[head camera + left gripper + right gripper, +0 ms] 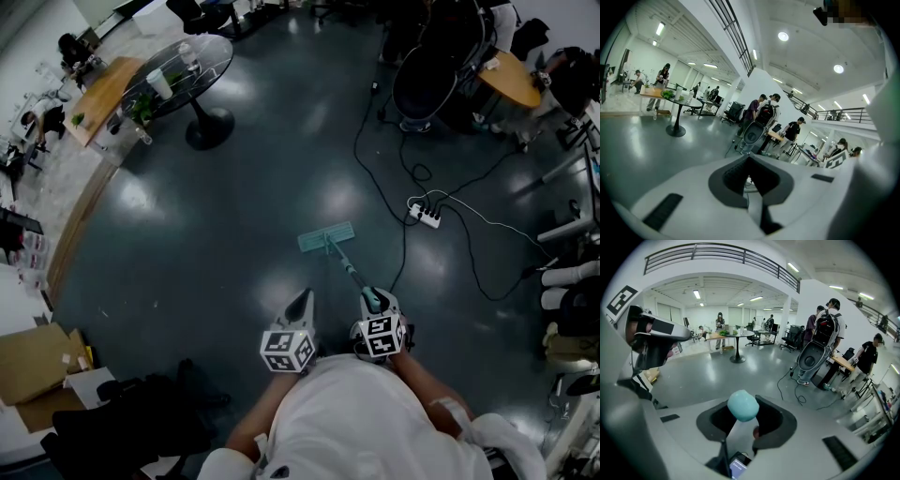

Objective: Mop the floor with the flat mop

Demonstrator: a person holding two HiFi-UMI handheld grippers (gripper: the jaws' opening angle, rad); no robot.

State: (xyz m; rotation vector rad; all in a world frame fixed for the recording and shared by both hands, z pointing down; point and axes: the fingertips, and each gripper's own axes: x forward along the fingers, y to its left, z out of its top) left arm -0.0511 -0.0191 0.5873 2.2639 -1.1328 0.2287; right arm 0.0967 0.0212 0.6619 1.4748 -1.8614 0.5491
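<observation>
Flat mop rests pad-down on the floor at 12 o'clock, its handle slanting back into the right hand-held gripper, clamped on the teal grip, likely to drive push strokes. Left hand-held gripper, at its 9 o'clock, has jaws together and empty; the cardboard box at 8 o'clock shows no readable contents
</observation>
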